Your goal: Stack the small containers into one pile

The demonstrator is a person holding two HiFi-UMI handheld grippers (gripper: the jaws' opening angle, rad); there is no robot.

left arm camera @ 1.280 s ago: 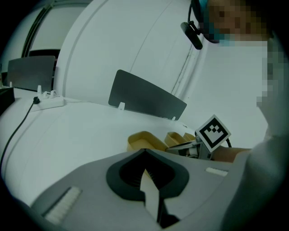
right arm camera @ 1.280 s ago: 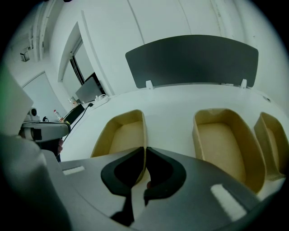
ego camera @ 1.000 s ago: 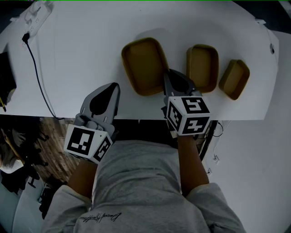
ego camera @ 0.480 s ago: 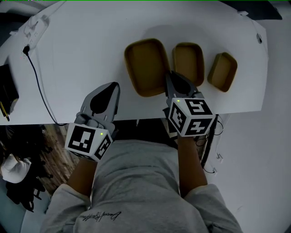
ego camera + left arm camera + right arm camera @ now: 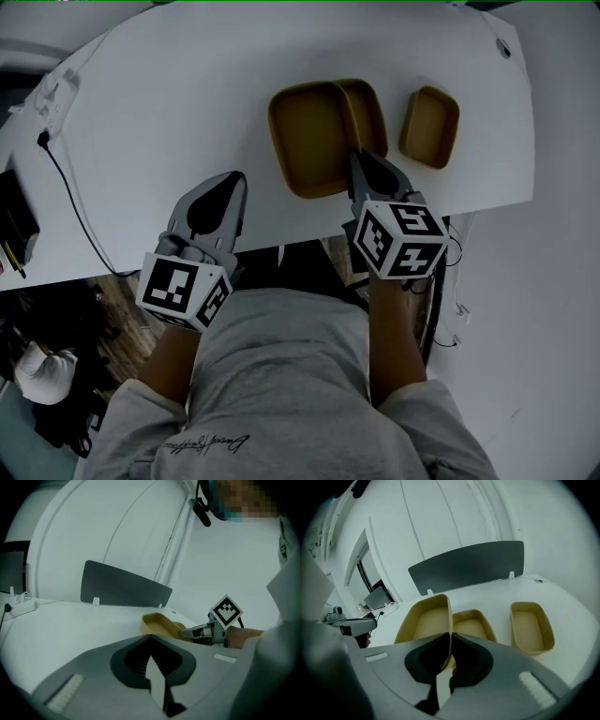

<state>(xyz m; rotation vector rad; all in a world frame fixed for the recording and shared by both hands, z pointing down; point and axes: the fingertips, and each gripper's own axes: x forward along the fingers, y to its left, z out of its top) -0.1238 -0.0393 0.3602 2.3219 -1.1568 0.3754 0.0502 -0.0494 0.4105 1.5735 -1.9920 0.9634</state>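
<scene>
Three tan containers sit on the white table (image 5: 169, 112). My right gripper (image 5: 358, 157) is shut on the near right wall of the large container (image 5: 314, 141), whose right side overlaps the left rim of the medium container (image 5: 370, 101). The small container (image 5: 429, 127) stands apart at the right. In the right gripper view the large container's wall (image 5: 446, 616) runs between the jaws of the right gripper (image 5: 451, 637), with the medium container (image 5: 471, 625) and the small container (image 5: 530, 627) beyond. My left gripper (image 5: 236, 178) is shut and empty at the table's front edge.
A power strip (image 5: 52, 94) with a black cable (image 5: 70, 187) lies at the table's left end. A dark divider panel (image 5: 466, 566) stands along the far edge. The table's front edge runs just under both grippers.
My right gripper has carried the large container to the right, closing the gap to the medium container until it overlaps it. The left gripper has stayed shut and empty.
</scene>
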